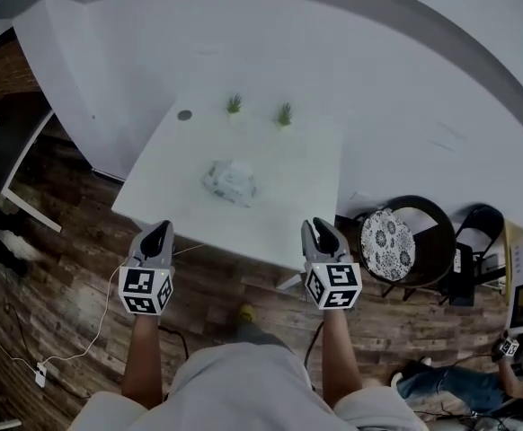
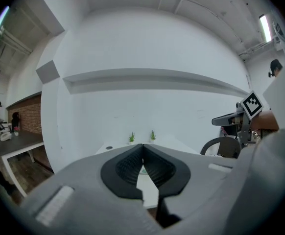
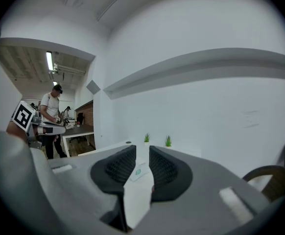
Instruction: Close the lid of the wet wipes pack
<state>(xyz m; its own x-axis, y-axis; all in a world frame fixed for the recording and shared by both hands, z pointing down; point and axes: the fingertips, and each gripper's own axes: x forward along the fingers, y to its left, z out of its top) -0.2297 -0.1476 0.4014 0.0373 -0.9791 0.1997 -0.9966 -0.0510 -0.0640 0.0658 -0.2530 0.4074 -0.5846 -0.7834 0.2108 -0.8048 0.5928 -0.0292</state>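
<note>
White table [image 1: 306, 187] holds one wet wipes pack [image 1: 230, 183], two plants [image 1: 234, 104] [image 1: 285, 114].

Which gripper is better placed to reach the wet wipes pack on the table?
Probably right: the right gripper points straight at the wet wipes pack, jaws apart; the left gripper is shut.

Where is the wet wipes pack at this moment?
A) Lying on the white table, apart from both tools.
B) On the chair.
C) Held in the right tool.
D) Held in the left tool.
A: the wet wipes pack lies on the white table, with the left tool and right tool short of it.
</note>
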